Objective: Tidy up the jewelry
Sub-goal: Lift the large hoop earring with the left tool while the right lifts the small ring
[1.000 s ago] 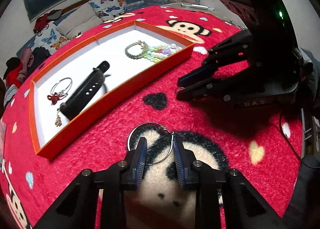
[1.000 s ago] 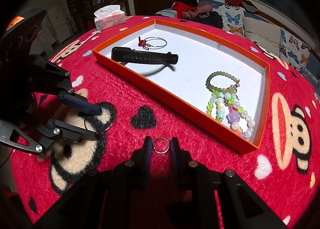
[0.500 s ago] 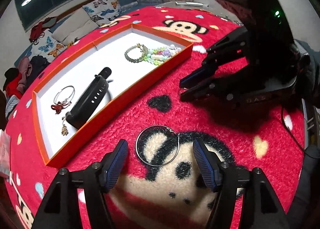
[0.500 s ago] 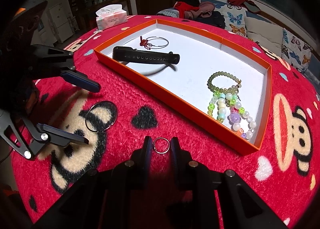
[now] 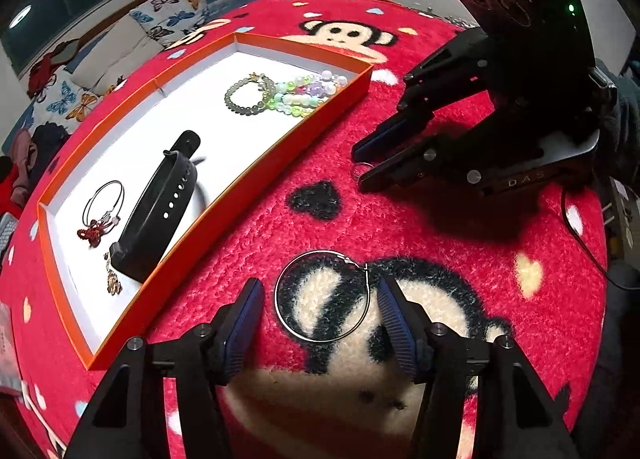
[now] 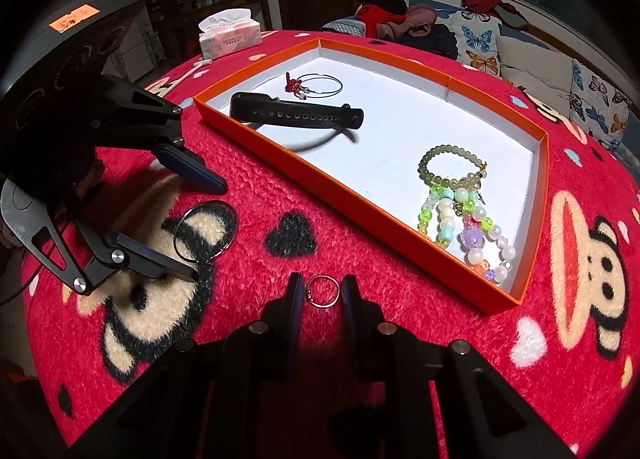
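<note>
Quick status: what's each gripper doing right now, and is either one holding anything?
Left gripper: jaws closing around the big hoop on the rug, not gripping it yet.
Right gripper: closed on the small ring.

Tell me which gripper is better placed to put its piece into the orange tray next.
Right, probably. The right gripper looks closed on the small ring; the left gripper is closing around the hoop earring lying on the rug.
</note>
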Tool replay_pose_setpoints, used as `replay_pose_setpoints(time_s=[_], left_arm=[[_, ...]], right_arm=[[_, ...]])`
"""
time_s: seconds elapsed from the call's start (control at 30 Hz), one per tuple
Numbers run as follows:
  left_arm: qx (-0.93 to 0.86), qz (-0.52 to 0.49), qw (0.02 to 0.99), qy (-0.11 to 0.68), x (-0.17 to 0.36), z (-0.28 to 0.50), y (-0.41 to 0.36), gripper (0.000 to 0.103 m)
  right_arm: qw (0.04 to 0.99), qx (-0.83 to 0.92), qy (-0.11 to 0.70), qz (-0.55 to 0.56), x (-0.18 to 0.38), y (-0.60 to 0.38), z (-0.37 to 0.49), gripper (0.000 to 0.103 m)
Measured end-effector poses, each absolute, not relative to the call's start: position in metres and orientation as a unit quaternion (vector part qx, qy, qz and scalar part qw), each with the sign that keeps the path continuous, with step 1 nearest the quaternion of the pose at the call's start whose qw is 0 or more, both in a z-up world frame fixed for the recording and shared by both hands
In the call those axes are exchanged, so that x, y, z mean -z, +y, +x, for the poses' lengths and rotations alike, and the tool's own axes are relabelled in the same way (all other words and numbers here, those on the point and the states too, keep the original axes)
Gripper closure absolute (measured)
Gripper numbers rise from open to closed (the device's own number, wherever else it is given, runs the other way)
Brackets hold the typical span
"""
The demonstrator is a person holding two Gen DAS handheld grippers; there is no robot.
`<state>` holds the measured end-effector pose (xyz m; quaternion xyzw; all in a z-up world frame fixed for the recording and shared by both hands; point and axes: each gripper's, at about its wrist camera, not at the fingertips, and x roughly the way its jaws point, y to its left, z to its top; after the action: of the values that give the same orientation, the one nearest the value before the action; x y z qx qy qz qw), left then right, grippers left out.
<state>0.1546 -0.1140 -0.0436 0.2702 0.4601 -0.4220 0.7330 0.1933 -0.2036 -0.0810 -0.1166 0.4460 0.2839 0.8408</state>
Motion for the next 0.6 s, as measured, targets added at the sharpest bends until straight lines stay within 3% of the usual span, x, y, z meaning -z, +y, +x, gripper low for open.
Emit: replay_pose_setpoints(time_s=[0.1, 0.6], left_arm=[[0.428, 0.266, 0.732, 0.458, 0.043, 0.152, -0.114, 0.051], [0.407, 0.247, 0.753, 0.454, 0.04, 0.143, -0.112, 0.051]], right_arm=[[0.841, -0.285, 0.445, -0.117, 0.081, -0.204, 0.193, 0.081], [0.844, -0.28, 0.438, -0.13, 0.081, -0.198, 0.192, 0.079]])
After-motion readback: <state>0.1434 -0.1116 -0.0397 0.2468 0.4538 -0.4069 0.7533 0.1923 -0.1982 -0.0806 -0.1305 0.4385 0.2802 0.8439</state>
